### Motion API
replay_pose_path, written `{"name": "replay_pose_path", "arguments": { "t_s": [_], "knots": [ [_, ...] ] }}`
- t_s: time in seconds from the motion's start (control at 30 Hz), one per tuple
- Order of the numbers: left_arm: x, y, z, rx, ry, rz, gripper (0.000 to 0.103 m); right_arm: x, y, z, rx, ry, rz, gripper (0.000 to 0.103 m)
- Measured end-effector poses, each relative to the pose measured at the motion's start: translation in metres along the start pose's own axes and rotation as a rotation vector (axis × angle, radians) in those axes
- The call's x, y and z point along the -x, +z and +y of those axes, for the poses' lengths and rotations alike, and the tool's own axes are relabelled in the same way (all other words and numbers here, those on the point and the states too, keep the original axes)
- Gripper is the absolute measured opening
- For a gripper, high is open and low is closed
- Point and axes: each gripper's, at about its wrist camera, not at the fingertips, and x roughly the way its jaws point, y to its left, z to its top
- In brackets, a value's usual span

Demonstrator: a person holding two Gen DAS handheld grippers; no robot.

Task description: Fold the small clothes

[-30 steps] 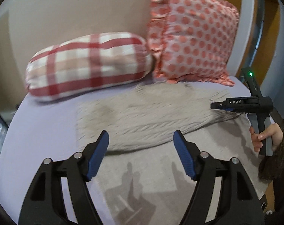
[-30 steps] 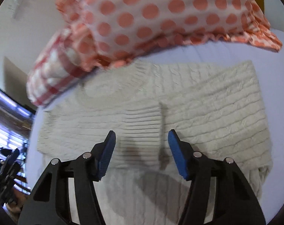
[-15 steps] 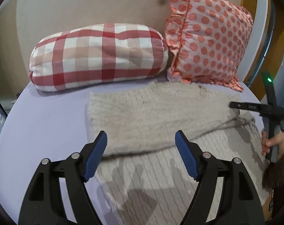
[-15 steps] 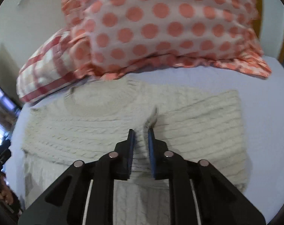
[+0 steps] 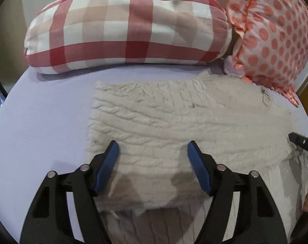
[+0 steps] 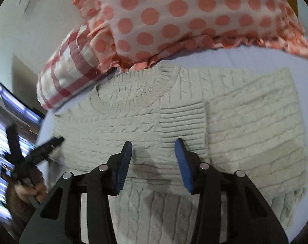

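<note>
Cream cable-knit sweater (image 6: 194, 122) sleeves folded in, flat on bed (image 5: 42, 122), left hand-held gripper (image 5: 153, 149) wide, right hand-held gripper (image 6: 153, 147) wide, both empty above it.

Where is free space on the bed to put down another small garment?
Bare lilac sheet lies left of the cream sweater, below the checked pillow. A narrower bare strip borders the sweater's right edge, below the dotted pillow. The middle is covered by the sweater.

Left gripper (image 5: 153, 148), right gripper (image 6: 153, 145): black frames, ribbed blue pads (image 5: 198, 168), silver screws; bare-skinned hand (image 6: 30, 191).
</note>
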Motion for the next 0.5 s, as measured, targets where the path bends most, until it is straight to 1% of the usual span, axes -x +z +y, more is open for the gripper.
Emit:
{"name": "replay_pose_path", "arguments": {
  "t_s": [0.03,0.1,0.13,0.17,0.23,0.27,0.33,0.43,0.5],
  "knots": [
    [0.013,-0.006,-0.001,-0.010,-0.031,-0.006,0.070,0.010,-0.003,0.000,-0.008,0.008,-0.005,0.048],
    [0.037,-0.022,-0.001,-0.036,-0.092,-0.009,0.070,0.033,-0.014,0.001,0.006,0.039,-0.031,0.057],
    [0.053,-0.034,-0.001,-0.059,-0.108,-0.013,0.073,0.044,-0.020,0.000,0.014,0.051,-0.042,0.067],
    [0.064,-0.044,0.000,-0.076,-0.121,-0.015,0.074,0.064,-0.035,-0.003,0.033,0.059,-0.055,0.073],
    [0.089,-0.073,0.005,-0.109,-0.155,-0.016,0.076,0.087,-0.053,-0.012,0.061,0.053,-0.069,0.074],
    [0.102,-0.096,0.010,-0.120,-0.173,-0.003,0.076,0.103,-0.069,-0.024,0.068,0.035,-0.070,0.074],
    [0.113,-0.123,0.014,-0.120,-0.196,0.026,0.076,0.128,-0.101,-0.046,0.043,-0.007,-0.067,0.074],
    [0.124,-0.167,0.022,-0.085,-0.243,0.066,0.076,0.152,-0.141,-0.077,-0.008,-0.051,-0.064,0.073],
    [0.124,-0.185,0.025,-0.041,-0.288,0.092,0.075,0.159,-0.163,-0.088,-0.034,-0.069,-0.062,0.072]
  ]
}}
